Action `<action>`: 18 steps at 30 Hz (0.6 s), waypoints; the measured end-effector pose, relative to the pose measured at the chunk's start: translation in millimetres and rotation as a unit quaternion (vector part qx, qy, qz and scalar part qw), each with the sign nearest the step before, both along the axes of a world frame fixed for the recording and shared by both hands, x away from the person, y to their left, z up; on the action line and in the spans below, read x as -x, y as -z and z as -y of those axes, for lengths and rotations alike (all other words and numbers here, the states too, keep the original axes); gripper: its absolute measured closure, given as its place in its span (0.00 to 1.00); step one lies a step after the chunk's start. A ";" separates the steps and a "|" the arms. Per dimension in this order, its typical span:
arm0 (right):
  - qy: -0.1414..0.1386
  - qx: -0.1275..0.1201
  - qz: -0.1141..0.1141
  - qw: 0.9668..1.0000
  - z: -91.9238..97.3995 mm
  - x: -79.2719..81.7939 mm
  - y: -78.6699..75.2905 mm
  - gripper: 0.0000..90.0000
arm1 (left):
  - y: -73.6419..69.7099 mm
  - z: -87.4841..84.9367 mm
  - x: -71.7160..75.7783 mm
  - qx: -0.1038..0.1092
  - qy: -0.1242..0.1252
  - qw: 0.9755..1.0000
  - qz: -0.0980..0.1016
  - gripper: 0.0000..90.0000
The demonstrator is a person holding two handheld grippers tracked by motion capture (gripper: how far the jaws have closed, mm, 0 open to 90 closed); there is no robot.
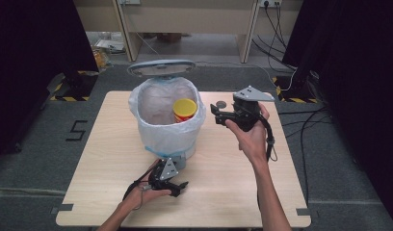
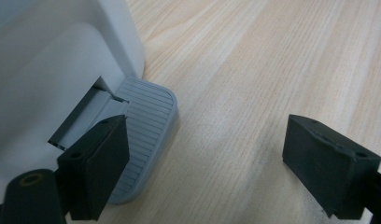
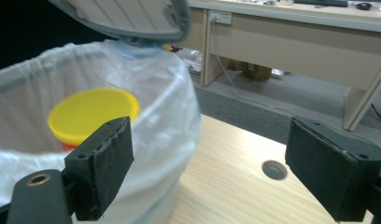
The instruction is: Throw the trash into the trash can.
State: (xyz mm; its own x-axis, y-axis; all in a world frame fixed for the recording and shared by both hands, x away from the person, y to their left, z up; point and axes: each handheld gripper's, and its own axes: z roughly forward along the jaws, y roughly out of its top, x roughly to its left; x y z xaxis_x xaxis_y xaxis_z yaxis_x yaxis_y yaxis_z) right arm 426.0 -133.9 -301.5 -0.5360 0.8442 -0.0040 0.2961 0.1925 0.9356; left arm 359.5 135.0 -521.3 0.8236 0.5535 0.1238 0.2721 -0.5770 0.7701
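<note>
A white pedal bin lined with a clear bag stands mid-table with its grey lid raised. Inside it stands a can with a yellow lid, seen over the bag's rim as the yellow lid in the right gripper view. My left gripper is low at the bin's foot; its jaws are open, and one jaw lies over the ribbed grey pedal while the other hangs above bare wood. My right gripper hovers just right of the bin's rim, open with nothing between its jaws.
The light wooden table has a small round hole near the bin's right side. Desks and cables stand on the floor beyond the far edge. Dark curtains flank both sides.
</note>
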 end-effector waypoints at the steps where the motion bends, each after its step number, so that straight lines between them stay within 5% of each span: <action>1: 0.003 -0.001 -0.001 1.000 4.0 1.2 2.0 0.17 | 0.0 0.0 0.0 0.000 0.000 1.000 0.000 0.15; 18: 0.026 0.018 -0.017 0.999 43.7 24.3 48.8 0.17 | 0.1 0.1 -0.2 0.000 0.000 1.000 0.003 0.15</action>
State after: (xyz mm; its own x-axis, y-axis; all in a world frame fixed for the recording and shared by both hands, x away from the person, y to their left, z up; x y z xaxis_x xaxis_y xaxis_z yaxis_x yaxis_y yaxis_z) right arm 401.8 -177.6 -350.2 -0.4925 0.8701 -0.0170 0.3380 0.2092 0.9176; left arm 359.7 134.9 -521.4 0.8228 0.5535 0.1288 0.2676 -0.5773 0.7714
